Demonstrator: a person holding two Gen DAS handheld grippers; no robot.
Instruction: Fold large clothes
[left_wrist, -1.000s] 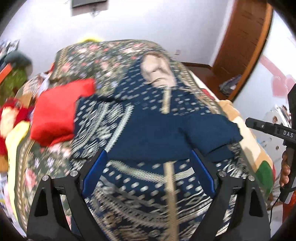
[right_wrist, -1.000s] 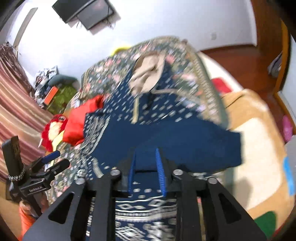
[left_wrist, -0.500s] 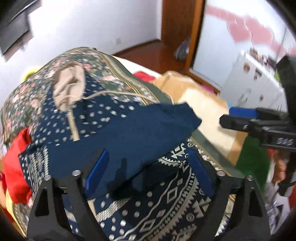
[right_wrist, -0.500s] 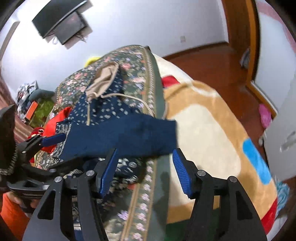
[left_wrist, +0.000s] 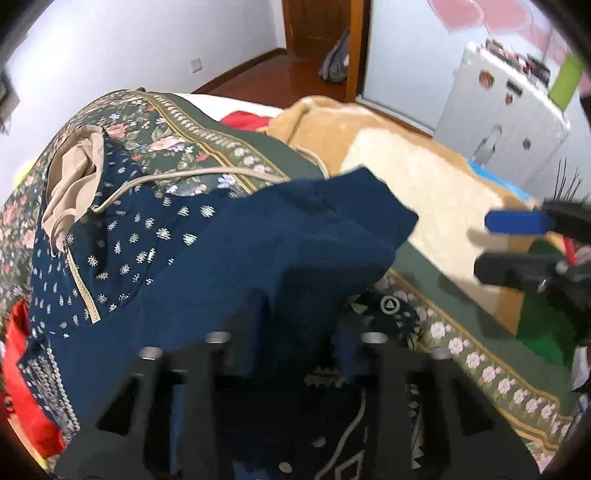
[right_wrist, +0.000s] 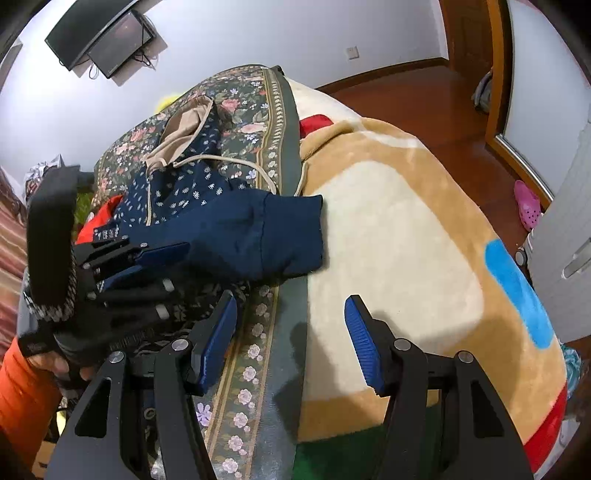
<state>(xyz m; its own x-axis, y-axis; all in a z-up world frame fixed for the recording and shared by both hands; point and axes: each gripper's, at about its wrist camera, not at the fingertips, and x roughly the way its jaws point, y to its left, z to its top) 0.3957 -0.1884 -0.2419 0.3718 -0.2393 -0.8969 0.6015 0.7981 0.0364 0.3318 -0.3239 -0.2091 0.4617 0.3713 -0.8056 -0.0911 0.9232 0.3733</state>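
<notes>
Sleeve folded across the hoodie (left_wrist: 155, 266) on the bed (right_wrist: 388, 236).
Left gripper (left_wrist: 295, 332) has just closed, pinching the navy sleeve (right_wrist: 258, 232) to carry it inward; right gripper (right_wrist: 291, 332) stands spread and empty, clear of cloth.

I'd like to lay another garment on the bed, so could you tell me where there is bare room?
The cream middle of the tan blanket is free, bordered by the floral bedspread and the blue patch. The bedspread strip by the right gripper is narrow. Beyond it is crowded: the navy garment, red cloth and left gripper.
</notes>
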